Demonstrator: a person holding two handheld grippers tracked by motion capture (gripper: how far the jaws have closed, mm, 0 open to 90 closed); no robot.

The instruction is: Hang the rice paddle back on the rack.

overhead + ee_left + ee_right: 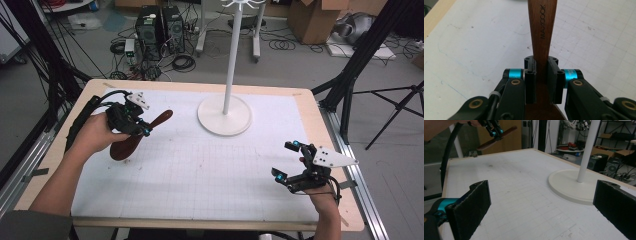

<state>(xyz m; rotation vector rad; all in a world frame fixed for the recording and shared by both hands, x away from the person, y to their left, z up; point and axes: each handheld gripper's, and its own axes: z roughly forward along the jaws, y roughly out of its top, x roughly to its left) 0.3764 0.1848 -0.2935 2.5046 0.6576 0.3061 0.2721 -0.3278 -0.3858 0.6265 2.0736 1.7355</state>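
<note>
I am gripping the wooden spatula (541,37) by its handle in my left claw (141,131), holding it clear above the tabletop (200,165) on the left. My right claw (286,161) is hanging wide apart, near right, holding nothing.

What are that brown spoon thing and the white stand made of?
The brown utensil looks like dark wood with a smooth satin finish: grain streaks and a stamped brand run along the handle. The white stand seems painted metal or plastic; its even matte surface leaves that open.
</note>
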